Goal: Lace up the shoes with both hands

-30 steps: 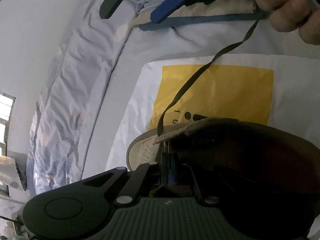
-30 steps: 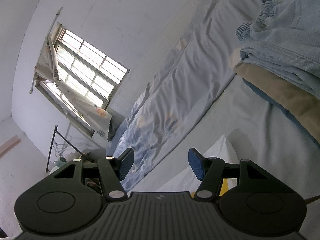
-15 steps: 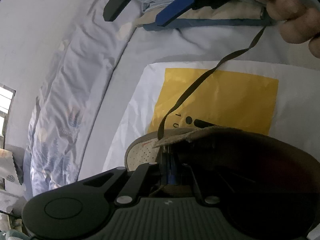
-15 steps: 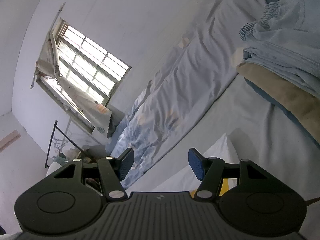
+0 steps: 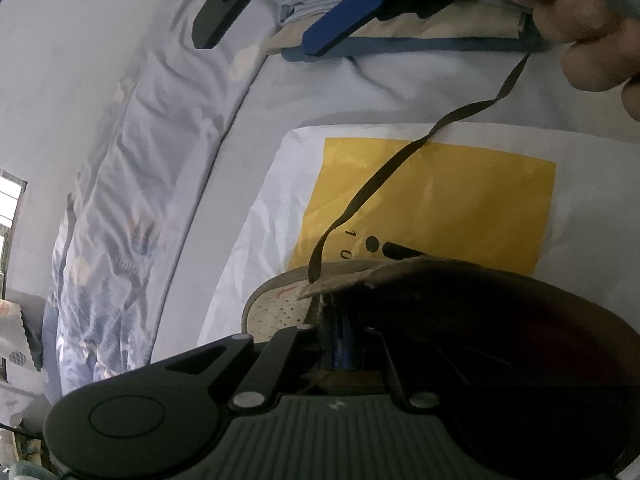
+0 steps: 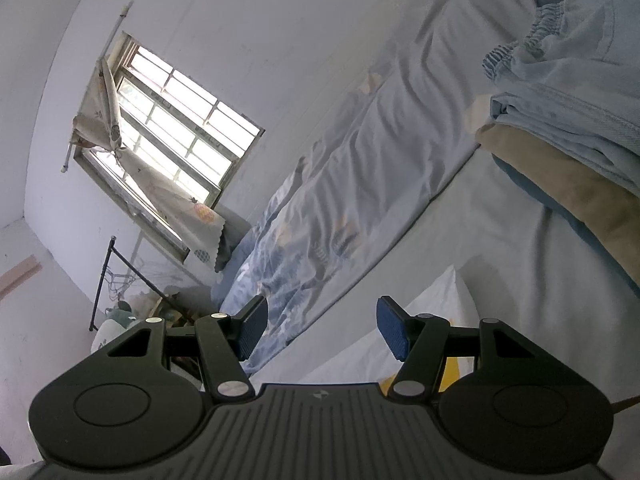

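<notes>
With left hand-held gripper (image 5: 338, 344) clamped on shoe (image 5: 460, 320), right (image 6: 318, 330) agape and empty: mid-lacing, next threading lace (image 5: 384, 168) through an eyelet.

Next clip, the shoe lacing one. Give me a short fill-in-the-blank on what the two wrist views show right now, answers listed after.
1. The dark lace runs from the shoe up to the person's bare ____, not into a gripper.
2. The right gripper has its jaws ____, with nothing between them.
3. The shoe rests on a white bag printed with a ____ rectangle.
4. The left gripper is ____ at the shoe's edge.

Missing words: fingers; open; yellow; shut
</notes>
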`<move>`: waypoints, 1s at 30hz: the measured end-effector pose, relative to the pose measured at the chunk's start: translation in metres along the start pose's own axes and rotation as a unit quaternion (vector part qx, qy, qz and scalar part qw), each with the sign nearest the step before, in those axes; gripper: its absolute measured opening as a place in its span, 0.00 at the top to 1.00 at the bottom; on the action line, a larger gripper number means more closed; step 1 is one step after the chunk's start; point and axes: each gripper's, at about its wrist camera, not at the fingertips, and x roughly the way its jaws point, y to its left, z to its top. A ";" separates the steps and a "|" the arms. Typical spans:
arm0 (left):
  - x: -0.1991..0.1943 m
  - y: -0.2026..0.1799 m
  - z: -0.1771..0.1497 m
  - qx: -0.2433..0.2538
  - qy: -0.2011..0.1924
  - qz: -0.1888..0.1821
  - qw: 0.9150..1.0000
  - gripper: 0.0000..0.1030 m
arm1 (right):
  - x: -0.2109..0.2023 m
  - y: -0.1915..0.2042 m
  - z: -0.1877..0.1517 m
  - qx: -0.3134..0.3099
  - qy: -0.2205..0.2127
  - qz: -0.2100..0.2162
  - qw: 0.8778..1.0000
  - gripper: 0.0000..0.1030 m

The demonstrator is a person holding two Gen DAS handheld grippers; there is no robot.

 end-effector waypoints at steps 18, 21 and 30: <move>-0.009 0.001 -0.006 -0.016 -0.008 -0.001 1.000 0.98 | 0.001 0.000 0.000 -0.002 0.003 -0.001 1.000 0.39; -0.008 0.003 -0.004 -0.020 -0.009 0.000 1.000 0.98 | 0.000 0.000 0.000 -0.003 0.004 -0.002 1.000 0.39; -0.002 0.002 -0.001 -0.019 -0.006 -0.003 1.000 0.98 | 0.000 0.000 -0.001 -0.005 0.004 -0.001 1.000 0.39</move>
